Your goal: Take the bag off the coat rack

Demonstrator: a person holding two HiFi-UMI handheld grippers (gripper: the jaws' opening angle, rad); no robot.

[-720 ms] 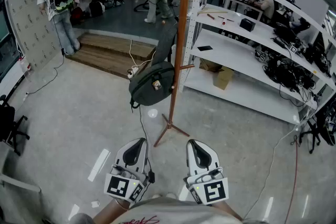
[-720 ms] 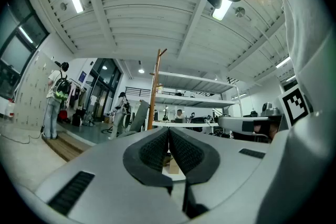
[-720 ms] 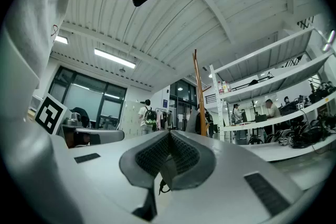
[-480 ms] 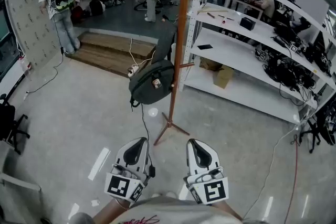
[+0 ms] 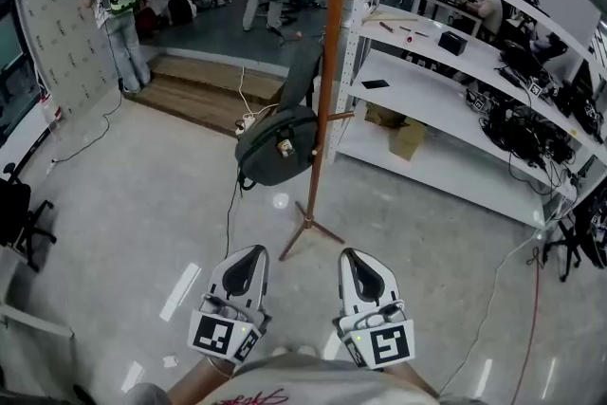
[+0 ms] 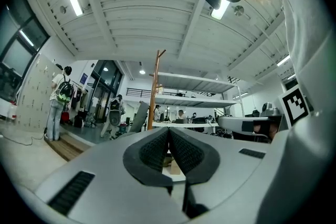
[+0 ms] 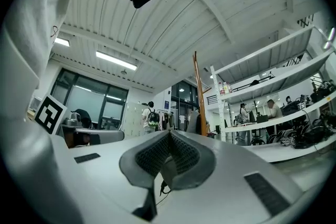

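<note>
Foreground: left gripper [image 5: 251, 261] and right gripper [image 5: 357, 263], jaws of each pressed together, empty, low over glossy grey floor [image 5: 142, 194]. Middle: bag [image 5: 277, 147] hanging on coat rack [image 5: 327, 62], well apart from both grippers, beside white shelves [image 5: 436, 100]. Background: wooden step [image 5: 204, 95], dark platform [image 5: 209, 28], people [image 5: 119, 9].

Dark grey bag [image 5: 276, 147], orange-brown coat rack [image 5: 326, 81]

Bare floor [image 5: 123, 194] is lying open in front and left of the rack [image 5: 326, 81]. The bag [image 5: 277, 147] is hanging at the rack's left, shelves [image 5: 417, 95] are crowding its right, and a cable [image 5: 229, 218] is trailing left of its feet.
</note>
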